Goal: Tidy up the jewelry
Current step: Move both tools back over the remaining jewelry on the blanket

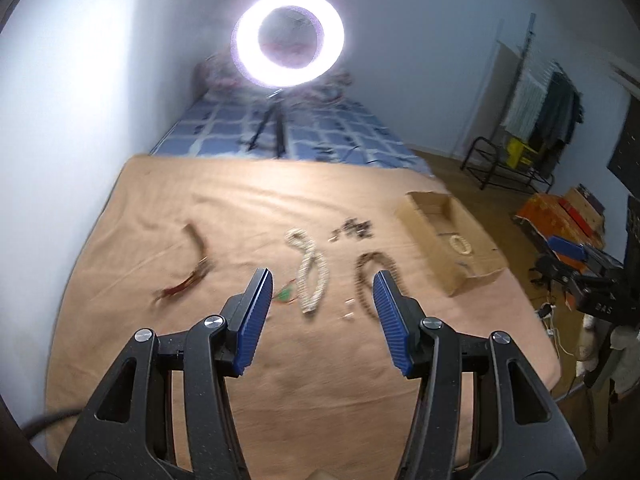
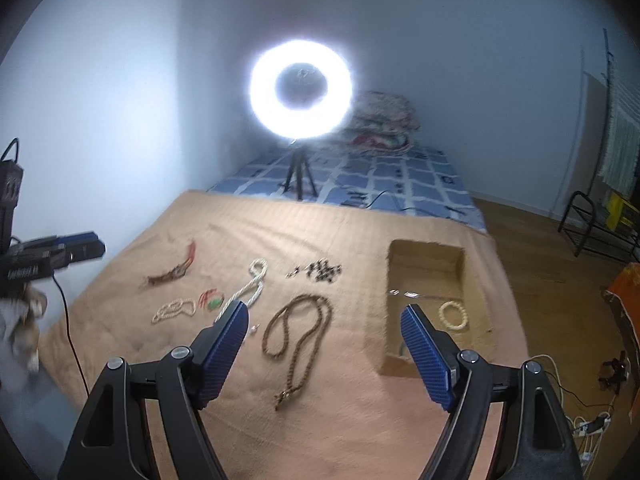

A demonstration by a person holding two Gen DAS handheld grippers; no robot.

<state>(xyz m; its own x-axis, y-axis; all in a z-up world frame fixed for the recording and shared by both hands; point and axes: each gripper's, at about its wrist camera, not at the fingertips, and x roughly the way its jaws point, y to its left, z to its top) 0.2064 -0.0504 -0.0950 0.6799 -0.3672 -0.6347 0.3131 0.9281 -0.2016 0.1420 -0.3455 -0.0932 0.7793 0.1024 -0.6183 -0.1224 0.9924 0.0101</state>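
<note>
Two claws hang spread and empty over the tan tabletop (image 2: 320, 240): left claw (image 1: 323, 322), right claw (image 2: 324, 354). Ahead-right of the right claw sits the box (image 2: 426, 258) holding a white bracelet (image 2: 453, 315); between its fingers lies the brown necklace (image 2: 298, 334), with white beads (image 2: 250, 294) and dark beads (image 2: 322, 270) beyond.

Tan blanket (image 2: 340, 236) bears necklaces (image 2: 298, 330), cardboard box (image 2: 424, 256)
</note>
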